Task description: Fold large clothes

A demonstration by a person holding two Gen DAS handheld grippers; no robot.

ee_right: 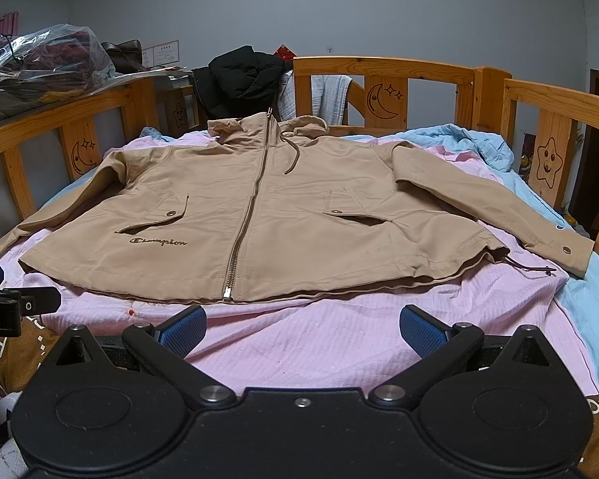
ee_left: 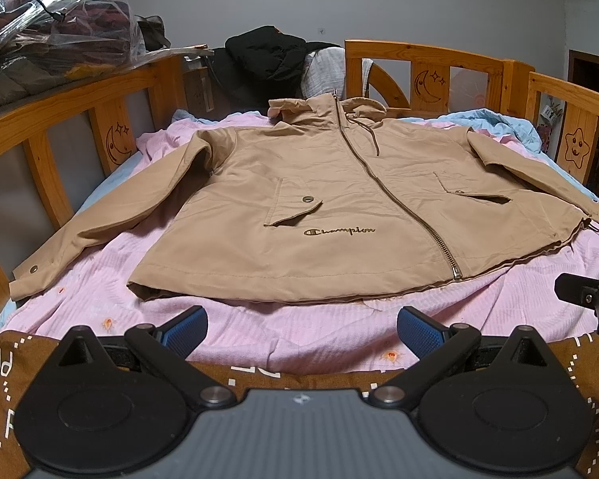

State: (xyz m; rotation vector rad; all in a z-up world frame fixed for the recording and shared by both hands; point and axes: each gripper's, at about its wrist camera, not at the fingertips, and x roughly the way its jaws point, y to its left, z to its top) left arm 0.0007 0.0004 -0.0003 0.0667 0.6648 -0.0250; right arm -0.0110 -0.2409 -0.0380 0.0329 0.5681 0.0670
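left wrist view: the left gripper (ee_left: 302, 329) sits low at the near edge of the bed, its two blue-padded fingers (ee_left: 185, 329) spread wide apart with nothing between them. the tongs are released. they hover above the pink blanket (ee_left: 299, 335), short of the jacket hem.

the tan jacket (ee_left: 339, 207) lies flat, front side up, across the pink blanket in the middle of the bed. it is zipped closed; the zipper (ee_left: 383, 183) runs from the collar at the far end down to the hem nearest the camera. both sleeves are spread outward to the sides. the hood is bunched at the far end, near the wooden bed rail (ee_left: 419, 64). each front pocket flap carries a snap, and embroidered "champion" lettering (ee_left: 341, 232) sits below the pocket on the image-left side.

right wrist view: the right gripper (ee_right: 302, 329) is in a matching pose, its fingers (ee_right: 421, 329) wide apart and empty, released, above the pink blanket (ee_right: 319, 343) just before the jacket (ee_right: 299, 219) hem. part of the left gripper (ee_right: 4, 303) shows at the left edge of this view.

a light blue sheet (ee_right: 579, 291) lies under the pink blanket on the image-right side. a black garment (ee_right: 243, 76) is draped at the far rail. a clear plastic bag of clothes (ee_right: 40, 56) rests on a surface beyond the image-left rail.
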